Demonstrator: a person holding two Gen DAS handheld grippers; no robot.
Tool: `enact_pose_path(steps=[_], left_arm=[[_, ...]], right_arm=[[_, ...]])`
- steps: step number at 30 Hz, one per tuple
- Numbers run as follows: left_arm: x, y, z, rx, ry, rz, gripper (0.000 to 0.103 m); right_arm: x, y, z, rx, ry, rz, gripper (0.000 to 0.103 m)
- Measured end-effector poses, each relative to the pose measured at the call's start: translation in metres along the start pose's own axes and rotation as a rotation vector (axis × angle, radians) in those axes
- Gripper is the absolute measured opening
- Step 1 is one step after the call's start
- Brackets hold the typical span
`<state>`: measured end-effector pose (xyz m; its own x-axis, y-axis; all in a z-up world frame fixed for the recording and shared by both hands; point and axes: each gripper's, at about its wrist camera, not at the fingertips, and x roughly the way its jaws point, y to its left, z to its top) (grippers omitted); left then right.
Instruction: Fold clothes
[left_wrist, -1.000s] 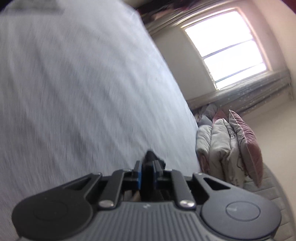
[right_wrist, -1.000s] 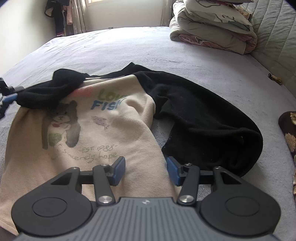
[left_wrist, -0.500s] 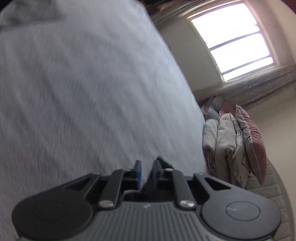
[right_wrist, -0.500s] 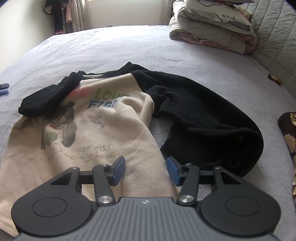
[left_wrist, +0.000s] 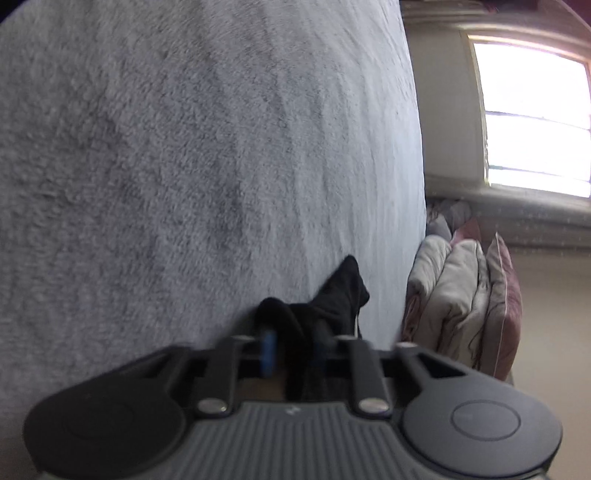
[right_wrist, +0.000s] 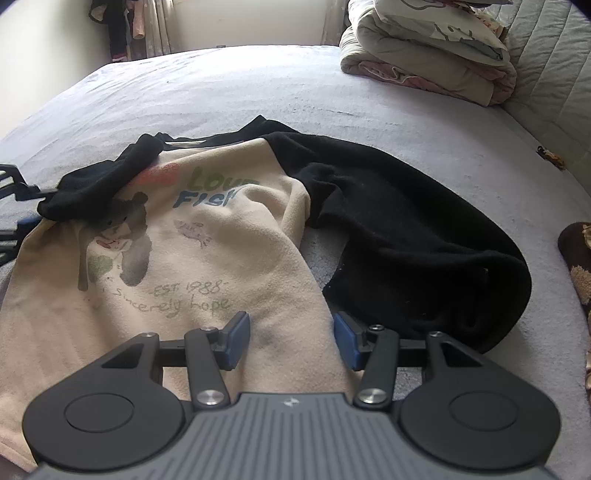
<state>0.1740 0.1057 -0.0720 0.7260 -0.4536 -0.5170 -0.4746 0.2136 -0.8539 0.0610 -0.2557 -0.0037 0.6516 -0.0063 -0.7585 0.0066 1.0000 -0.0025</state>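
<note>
I've got a cream fleece sweatshirt with black sleeves and a bear print (right_wrist: 192, 258) lying spread on the grey-lilac plush bed cover (right_wrist: 258, 85), chest print facing up. Landmark is that sweatshirt.

My right tongs (right_wrist: 291, 341) sit over the sweatshirt's near hem, blue pads spread wide apart, nothing between them, released. The cream fabric passes under the gap.

The long black sleeve (right_wrist: 417, 236) curves out from the sweatshirt's right shoulder and lies on the bed cover beside the body, its end near my right tongs. The other black sleeve (right_wrist: 99, 181) is folded across the upper left of the chest print, over the bear's head.

My left tongs (left_wrist: 295, 350) are at the sweatshirt's left edge; in the right wrist view only a sliver of them shows there. In the left wrist view, black fabric (left_wrist: 332, 306) bunches between the blue pad and the other finger, which stand a little apart. The picture is blurred, so I cannot tell if they are pinching it or just sitting around it.

Beyond the sweatshirt, at the head of the bed, a stack of folded beige and pink quilts (right_wrist: 428, 55). Past its far side, a bright window (left_wrist: 535, 122).
</note>
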Motion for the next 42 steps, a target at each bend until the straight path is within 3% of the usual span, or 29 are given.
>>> enact_pose_path(steps=[8, 14, 25, 28, 37, 39, 42], left_arm=[[-0.036, -0.057, -0.013, 0.311, -0.243, 0.019, 0.007], [-0.068, -0.095, 0.004, 0.494, -0.433, 0.039, 0.007], [-0.111, -0.126, 0.077, 0.625, -0.629, 0.154, 0.007], [-0.114, -0.122, 0.093, 0.637, -0.641, 0.184, 0.007], [-0.088, -0.075, 0.107, 0.592, -0.541, 0.258, 0.008], [-0.085, -0.063, 0.104, 0.574, -0.514, 0.258, 0.014], [-0.083, -0.047, 0.1, 0.537, -0.472, 0.26, 0.044]], right_arm=[[0.01, -0.001, -0.001, -0.007, 0.019, -0.005, 0.057], [0.012, -0.003, 0.0, 0.004, 0.023, -0.002, 0.058], [0.013, -0.007, 0.002, 0.028, 0.028, 0.011, 0.059], [0.014, -0.007, 0.002, 0.031, 0.029, 0.012, 0.059], [0.016, -0.008, 0.001, 0.032, 0.026, 0.015, 0.06], [0.016, -0.009, 0.001, 0.035, 0.026, 0.016, 0.06], [0.017, -0.009, 0.001, 0.035, 0.023, 0.014, 0.061]])
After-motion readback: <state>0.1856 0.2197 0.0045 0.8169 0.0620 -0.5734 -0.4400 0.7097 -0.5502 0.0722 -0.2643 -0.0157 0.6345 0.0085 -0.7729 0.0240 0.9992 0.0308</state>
